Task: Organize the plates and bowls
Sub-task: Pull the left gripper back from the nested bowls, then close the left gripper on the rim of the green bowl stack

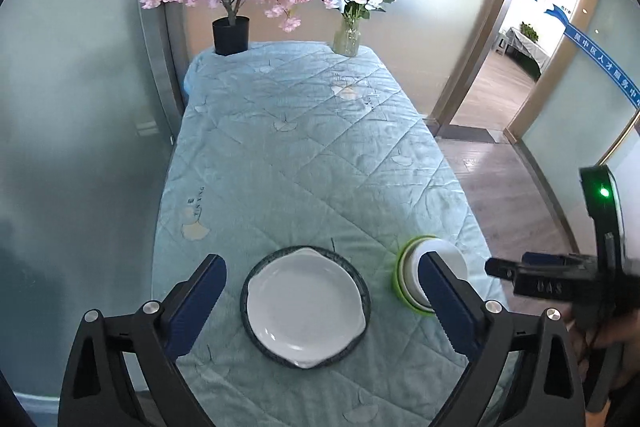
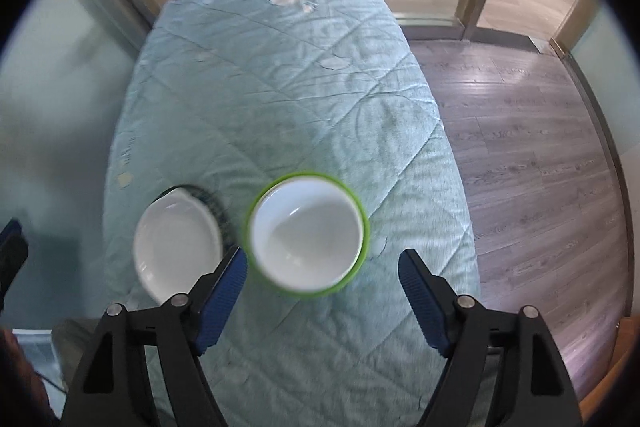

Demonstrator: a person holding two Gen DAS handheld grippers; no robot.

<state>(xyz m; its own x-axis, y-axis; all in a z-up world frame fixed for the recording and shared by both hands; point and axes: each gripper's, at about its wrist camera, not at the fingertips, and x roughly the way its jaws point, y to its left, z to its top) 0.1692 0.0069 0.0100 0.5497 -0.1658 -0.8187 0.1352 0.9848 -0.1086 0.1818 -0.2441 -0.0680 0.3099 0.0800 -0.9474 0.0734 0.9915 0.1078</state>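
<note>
Pale teal quilted cloth covers the bench (image 1: 280, 155), and on it at the near end sit two stacks. One is a white plate (image 1: 306, 311) lying on a dark-rimmed plate (image 1: 245, 291), two plates in all, the white one filling most of the dark one so only a ring of rim shows. At about 3 o'clock from that pair, near but apart, stands a white bowl (image 2: 308, 231) nested inside a green bowl (image 2: 362, 215), two bowls in all.

At the far end, towards 12 o'clock, are two flower arrangements: a pink blossom tree in a black pot (image 1: 231, 35) and a mixed bouquet in a glass vase (image 1: 346, 37).

Above the plates the left hand-held gripper (image 1: 324, 295) hangs with its jaws spread wide and nothing between the pads. Over the bowls the right hand-held gripper (image 2: 322, 285) likewise stands well open and holds nothing; the bowls lie beyond its fingertips, towards 12 o'clock, untouched.
</note>
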